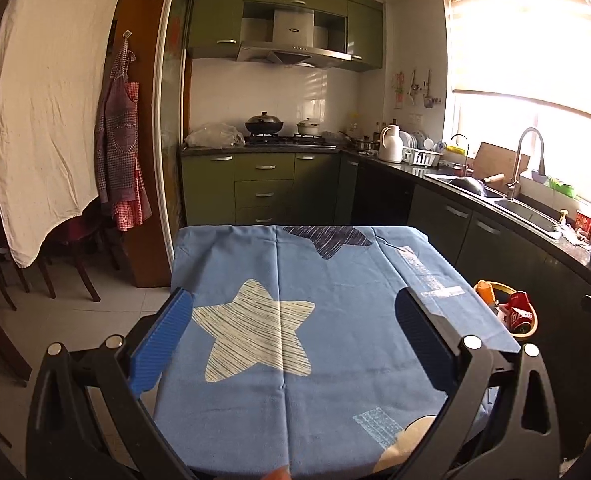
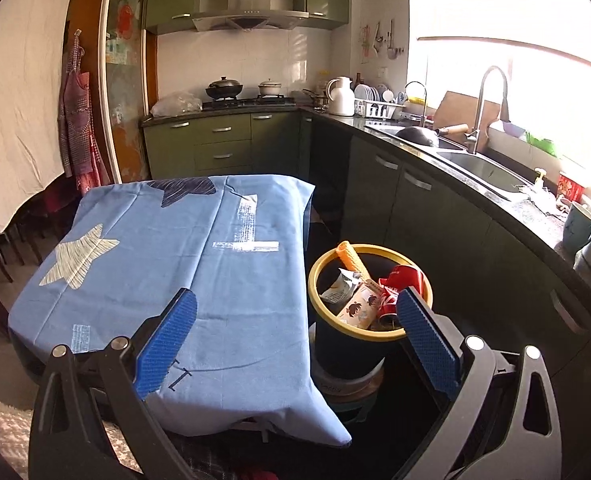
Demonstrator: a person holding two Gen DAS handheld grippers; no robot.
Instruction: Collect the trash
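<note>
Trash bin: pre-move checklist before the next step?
1. Left claw open, holding nothing: ok.
2. Right claw open, holding nothing: ok.
3. Trash bin upright beside the table: ok.
4. Red can, orange roll and cartons inside the bin: ok.
5. Blue star tablecloth free of trash: ok.
6. Trash left on the floor: cannot tell.

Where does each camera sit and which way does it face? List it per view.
Left wrist: on the left claw, open above the blue tablecloth, facing the stove wall; both fingers show.
Right wrist: on the right claw, open, facing tablecloth edge and trash bin.
Shared: tablecloth, bin, sink.
</note>
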